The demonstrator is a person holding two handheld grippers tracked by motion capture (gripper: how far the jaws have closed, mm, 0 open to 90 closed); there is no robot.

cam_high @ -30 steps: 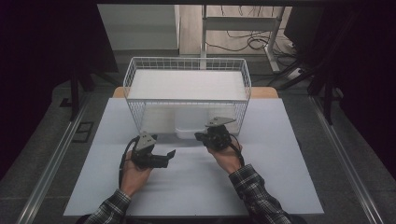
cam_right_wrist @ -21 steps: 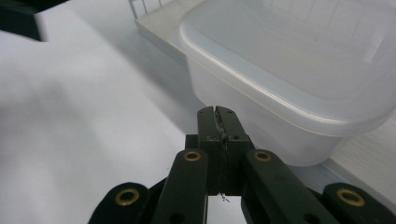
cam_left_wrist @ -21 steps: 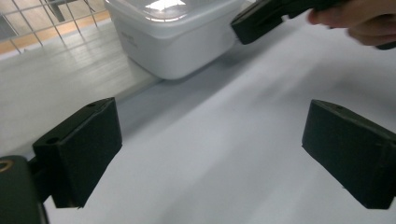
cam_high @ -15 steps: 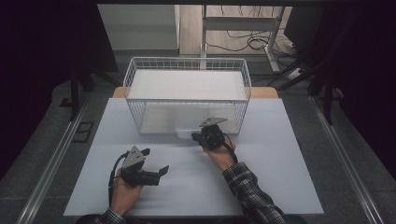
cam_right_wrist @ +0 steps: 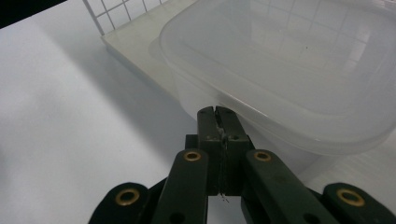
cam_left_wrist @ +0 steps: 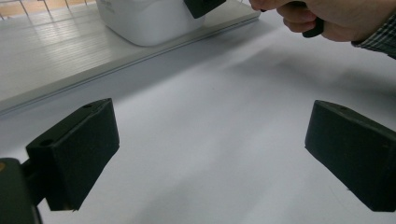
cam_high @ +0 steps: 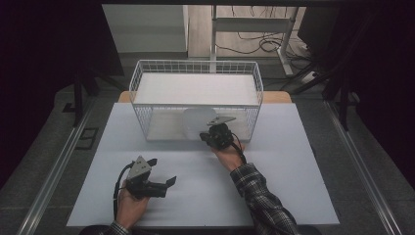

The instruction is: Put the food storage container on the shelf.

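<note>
On the white table (cam_high: 293, 186), the left gripper (cam_high: 164, 185) gapes empty; the right gripper (cam_right_wrist: 218, 122) is clenched beside the tub (cam_right_wrist: 299, 70).

We see a white desk (cam_high: 293, 186); on it, at its far edge, stands a white wire basket (cam_high: 147, 98) with a board as its floor

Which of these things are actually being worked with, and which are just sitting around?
In use:
- translucent plastic container, at the tip of the right gripper, jaws shut
- wire basket it sits in
- left gripper, jaws open, holding nothing

Just around:
- white table
- cables on the floor
</note>
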